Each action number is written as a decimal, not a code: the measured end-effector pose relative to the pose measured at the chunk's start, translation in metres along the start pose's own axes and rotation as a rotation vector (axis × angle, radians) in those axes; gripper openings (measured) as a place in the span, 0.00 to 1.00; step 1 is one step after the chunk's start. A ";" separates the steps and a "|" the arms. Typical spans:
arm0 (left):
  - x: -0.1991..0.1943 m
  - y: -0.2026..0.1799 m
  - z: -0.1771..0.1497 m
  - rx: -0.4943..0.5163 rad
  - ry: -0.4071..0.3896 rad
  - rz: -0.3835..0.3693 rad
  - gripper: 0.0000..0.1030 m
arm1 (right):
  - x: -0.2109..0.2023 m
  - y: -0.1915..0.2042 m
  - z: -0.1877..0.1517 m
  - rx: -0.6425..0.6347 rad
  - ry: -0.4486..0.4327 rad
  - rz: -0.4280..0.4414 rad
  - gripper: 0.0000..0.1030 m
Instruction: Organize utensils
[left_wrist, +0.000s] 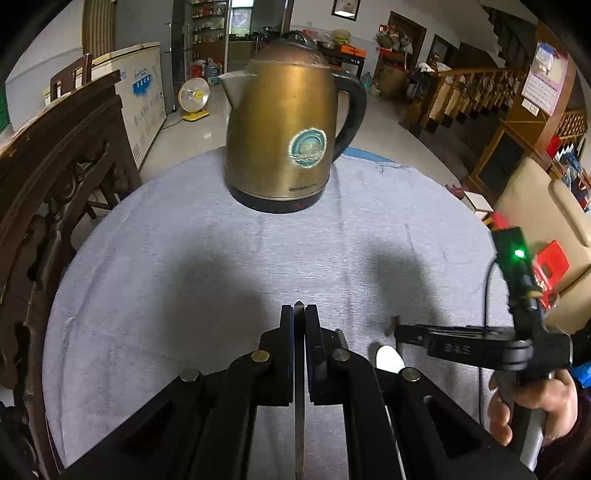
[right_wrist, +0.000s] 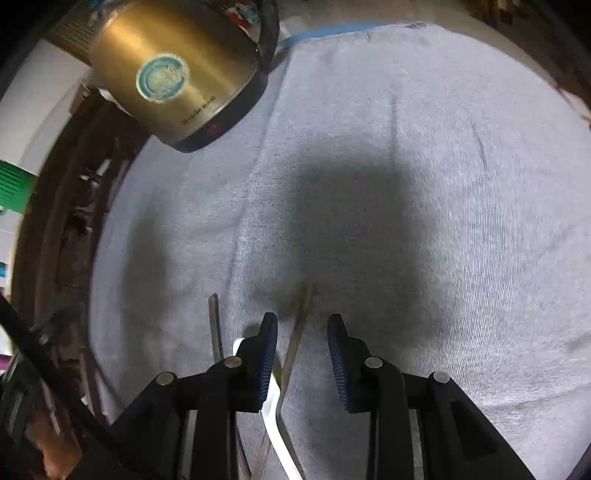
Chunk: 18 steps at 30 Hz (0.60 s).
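Metal utensil handle (left_wrist: 299, 387) sits clamped between the closed pads of the left tongs (left_wrist: 299, 314), its tip sticking out just past them, above the grey cloth (left_wrist: 184, 258) on the round bench. The right tongs (right_wrist: 302, 325) are spread apart and hold nothing. Below them lie a thin metal utensil (right_wrist: 295, 343), a white utensil (right_wrist: 271, 406) and another metal strip (right_wrist: 216, 325), possibly chopsticks or handles; blur hides the kind. A brass kettle (left_wrist: 280, 133) stands at the far side of the cloth.

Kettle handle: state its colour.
Black. The kettle handle shows best in the left wrist view, against the brass-coloured kettle body.
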<state>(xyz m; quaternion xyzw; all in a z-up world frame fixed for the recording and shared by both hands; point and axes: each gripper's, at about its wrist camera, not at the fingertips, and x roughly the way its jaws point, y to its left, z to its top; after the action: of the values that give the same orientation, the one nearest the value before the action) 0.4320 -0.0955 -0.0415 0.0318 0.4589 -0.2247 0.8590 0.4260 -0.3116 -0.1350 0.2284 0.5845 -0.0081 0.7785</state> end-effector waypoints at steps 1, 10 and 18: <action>-0.002 0.001 -0.001 -0.001 -0.005 0.002 0.05 | 0.003 0.007 0.003 -0.019 0.016 -0.043 0.31; -0.015 0.011 -0.008 -0.017 -0.021 -0.026 0.05 | 0.024 0.053 0.019 -0.122 0.103 -0.287 0.17; -0.032 0.013 -0.011 -0.027 -0.037 -0.022 0.05 | 0.021 0.053 0.016 -0.165 0.081 -0.299 0.06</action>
<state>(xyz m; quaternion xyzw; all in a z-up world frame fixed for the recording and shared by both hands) 0.4137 -0.0697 -0.0238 0.0110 0.4464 -0.2287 0.8650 0.4623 -0.2644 -0.1322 0.0745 0.6414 -0.0666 0.7606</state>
